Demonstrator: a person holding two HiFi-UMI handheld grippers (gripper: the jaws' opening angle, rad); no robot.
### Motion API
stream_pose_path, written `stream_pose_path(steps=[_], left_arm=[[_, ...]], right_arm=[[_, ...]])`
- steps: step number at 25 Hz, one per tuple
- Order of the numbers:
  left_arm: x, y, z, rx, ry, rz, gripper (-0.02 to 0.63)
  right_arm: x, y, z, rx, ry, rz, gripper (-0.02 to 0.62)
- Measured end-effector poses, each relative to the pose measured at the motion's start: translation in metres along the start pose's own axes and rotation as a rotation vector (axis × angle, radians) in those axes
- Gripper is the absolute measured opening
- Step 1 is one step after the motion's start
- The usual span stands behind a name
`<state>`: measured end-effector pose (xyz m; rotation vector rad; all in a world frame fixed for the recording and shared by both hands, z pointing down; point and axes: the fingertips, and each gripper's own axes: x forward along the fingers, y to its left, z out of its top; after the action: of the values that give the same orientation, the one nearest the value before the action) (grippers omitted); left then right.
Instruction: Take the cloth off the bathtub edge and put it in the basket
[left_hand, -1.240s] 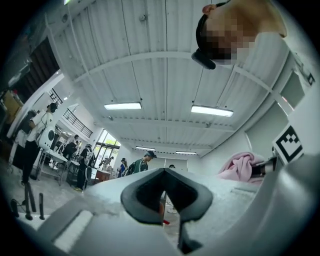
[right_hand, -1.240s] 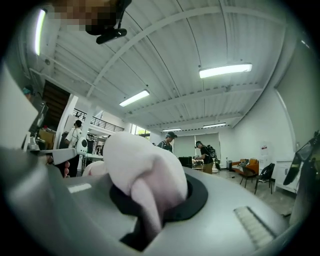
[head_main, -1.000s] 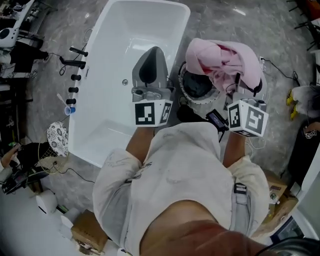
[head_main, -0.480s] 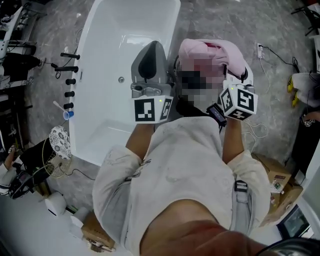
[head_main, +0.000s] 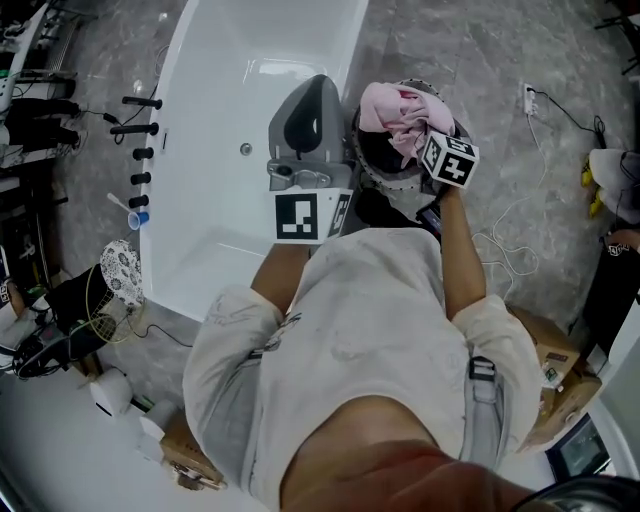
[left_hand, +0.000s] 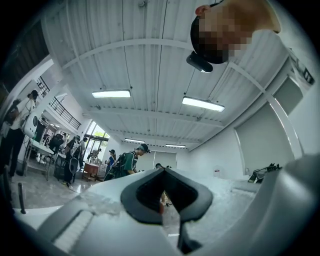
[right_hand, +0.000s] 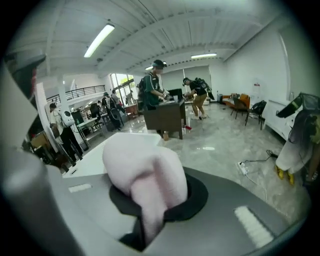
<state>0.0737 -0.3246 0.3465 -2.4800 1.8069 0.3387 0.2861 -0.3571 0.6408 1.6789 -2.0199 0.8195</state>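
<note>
step in hand: lowering the cloth (head_main: 388, 104) into the basket (head_main: 384, 186), which sits on the floor just beside the bathtub (head_main: 215, 230). right gripper (right_hand: 155, 196) is clenched on a fold of the cloth, w/ the rest bunched over the basket mouth, partly inside by the look of it. left gripper (left_hand: 163, 174) is closed w/ nothing in it, held near the tub rim. to do this well, imo: get the right gripper low over the basket centre before letting go, so the loose bulk drops inside and no tail hangs over the rim; open wide, since soft fabric can cling to the pads, then lift straight up. cloth is pale pink, thick, terry-like and limp, folding into rounded lumps, so it should slump where dropped. basket is round w/ a dark inside and a lighter rim; can't tell the material. tub is glossy white, smooth, w/ rounded edges. floor is grey marbled stone, shiny.
</note>
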Motion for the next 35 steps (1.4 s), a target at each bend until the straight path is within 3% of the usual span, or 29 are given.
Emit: stream_pose_path(steps=[9, 15, 23, 24, 26, 28, 35], left_arm=[[0.005, -0.003, -0.008, 0.036, 0.024, 0.016, 0.000], [0.002, 0.000, -0.014, 0.044, 0.047, 0.018, 0.000], [0.002, 0.004, -0.014, 0.050, 0.051, 0.021, 0.000], [0.001, 0.004, -0.014, 0.048, 0.050, 0.022, 0.000], [0.002, 0.004, -0.014, 0.044, 0.047, 0.024, 0.000], [0.003, 0.002, -0.014, 0.044, 0.049, 0.022, 0.000], [-0.001, 0.000, -0.013, 0.042, 0.045, 0.025, 0.000]], right_arm=[[0.091, -0.030, -0.108, 0.065, 0.333, -0.082, 0.046], [0.109, -0.036, -0.178, 0.079, 0.508, -0.102, 0.046], [0.108, -0.035, -0.198, 0.083, 0.574, -0.107, 0.052], [0.108, -0.035, -0.200, 0.084, 0.575, -0.108, 0.065], [0.109, -0.034, -0.204, 0.088, 0.582, -0.095, 0.187], [0.108, -0.032, -0.210, 0.086, 0.599, -0.077, 0.267], [0.106, -0.027, -0.209, 0.050, 0.595, -0.061, 0.273]])
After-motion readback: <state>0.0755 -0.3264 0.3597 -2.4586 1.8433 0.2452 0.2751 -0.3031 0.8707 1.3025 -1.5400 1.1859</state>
